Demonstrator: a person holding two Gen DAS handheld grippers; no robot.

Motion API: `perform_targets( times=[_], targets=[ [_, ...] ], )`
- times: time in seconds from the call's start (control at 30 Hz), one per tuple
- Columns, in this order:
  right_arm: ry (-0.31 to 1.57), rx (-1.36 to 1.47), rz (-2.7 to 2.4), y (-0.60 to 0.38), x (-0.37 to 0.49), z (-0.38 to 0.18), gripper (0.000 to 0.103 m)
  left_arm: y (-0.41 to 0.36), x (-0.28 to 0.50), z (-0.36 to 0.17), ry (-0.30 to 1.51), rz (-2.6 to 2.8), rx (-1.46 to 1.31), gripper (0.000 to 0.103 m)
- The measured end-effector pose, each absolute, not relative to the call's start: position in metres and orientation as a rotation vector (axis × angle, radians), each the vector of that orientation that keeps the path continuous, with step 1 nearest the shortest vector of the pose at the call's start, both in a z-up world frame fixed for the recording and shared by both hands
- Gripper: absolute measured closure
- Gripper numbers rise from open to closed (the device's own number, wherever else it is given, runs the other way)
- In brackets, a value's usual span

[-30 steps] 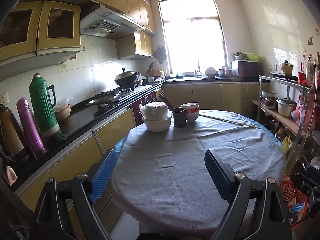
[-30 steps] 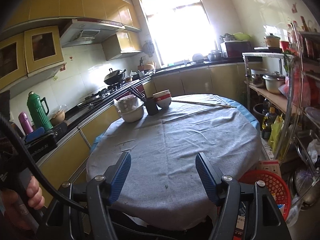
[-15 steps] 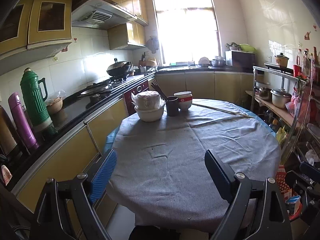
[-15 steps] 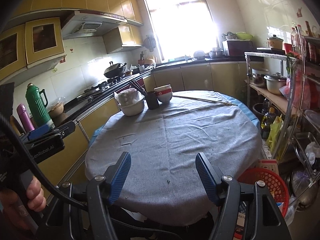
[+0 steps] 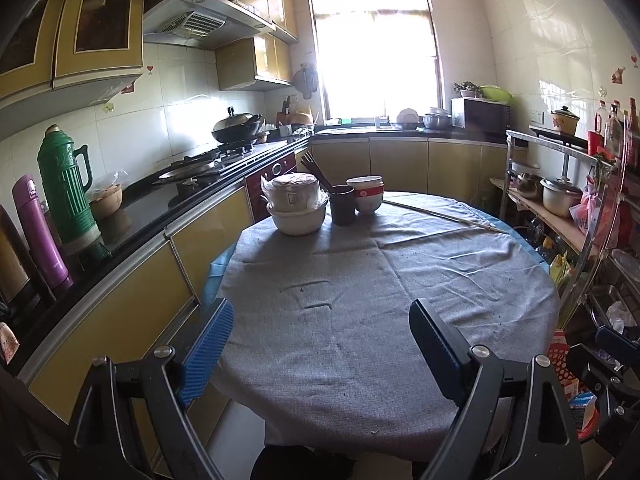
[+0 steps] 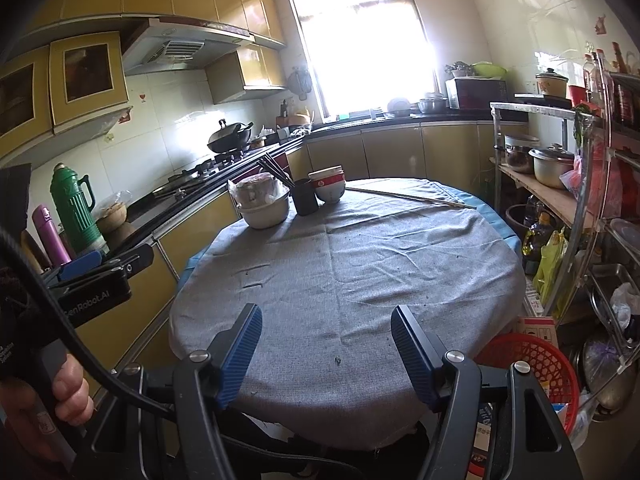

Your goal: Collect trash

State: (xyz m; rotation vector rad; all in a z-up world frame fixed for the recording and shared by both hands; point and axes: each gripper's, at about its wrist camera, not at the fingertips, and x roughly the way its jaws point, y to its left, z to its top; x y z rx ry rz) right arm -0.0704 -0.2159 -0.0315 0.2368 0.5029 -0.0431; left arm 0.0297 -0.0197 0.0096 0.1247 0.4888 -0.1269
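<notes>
With my left gripper [image 5: 322,344] and right gripper [image 6: 326,354] both spread and empty, the only trash I see, specks [image 6: 337,360] on the table [image 6: 400,280] at 12 o'clock just ahead, may slip the pads.

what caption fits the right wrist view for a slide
Open, empty right gripper hovers at the near edge of a grey-clothed round table, bowls at its far side, red basket beside it.

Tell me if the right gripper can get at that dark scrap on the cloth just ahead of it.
Probably yes: the right gripper is open and empty, the dark scrap lies on bare grey tablecloth between its fingers' lines, nothing in between.
</notes>
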Motion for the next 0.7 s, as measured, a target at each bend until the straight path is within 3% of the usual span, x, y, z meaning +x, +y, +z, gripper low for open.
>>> perform_targets(
  times=[0.7],
  targets=[
    [0.477,0.199,-0.026,-0.202,-0.069,-0.019,0.032,-0.014,0.031,0.012,0.482,-0.112,0.109,0.013]
  ],
)
